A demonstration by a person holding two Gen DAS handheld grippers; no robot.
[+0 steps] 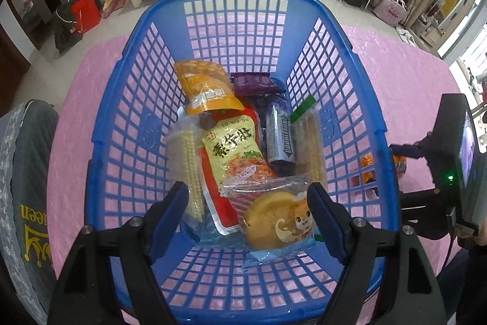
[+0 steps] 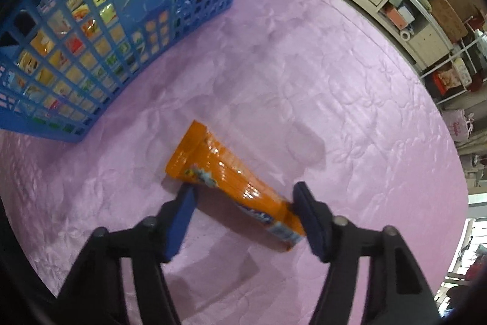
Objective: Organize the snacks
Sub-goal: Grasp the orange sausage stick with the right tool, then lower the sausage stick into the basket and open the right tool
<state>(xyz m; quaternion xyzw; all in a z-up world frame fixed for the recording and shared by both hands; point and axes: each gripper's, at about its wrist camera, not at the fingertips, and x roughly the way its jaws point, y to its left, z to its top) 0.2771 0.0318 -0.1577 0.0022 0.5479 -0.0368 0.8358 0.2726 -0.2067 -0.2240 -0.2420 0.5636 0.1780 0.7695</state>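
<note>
Between your right gripper's (image 2: 243, 197) blue fingers (image 2: 182, 215) lies an orange snack packet (image 2: 231, 181), flat on the pink quilted desk (image 2: 334, 111) and angled across the gap. One finger sits at the packet's lower left edge and the other at its lower right end; both look to be touching or nearly so, but a firm clench cannot be confirmed, and the packet still rests on the cloth. Just beyond it, up and to the left, stands the blue basket (image 2: 121, 44), its lattice wall showing wrappers inside.

Your left gripper (image 1: 249, 218) hangs over the near end of that basket (image 1: 350, 57) with its fingers (image 1: 170, 212) spread wide and grasping nothing. Below them sits a clear-wrapped round yellow cake (image 1: 274, 221) printed with a cartoon animal. Further in lie a yellow packet with Chinese lettering (image 1: 234, 148), a red-and-white pouch (image 1: 216, 203), an orange bag (image 1: 207, 90), a purple wrapper (image 1: 255, 81), a silver-and-navy packet (image 1: 280, 136) and two clear sleeves of pale biscuits (image 1: 185, 160). The right-hand tool's body (image 1: 450, 154) shows past the basket's right wall.

By the look of it, the step in hand is collecting the last loose snack. The next move calls for you to settle the right fingers squarely on the orange packet, since it lies crooked and could swivel, then lift it clear of the rim and lower it into the basket, keeping the left gripper out of the way.
</note>
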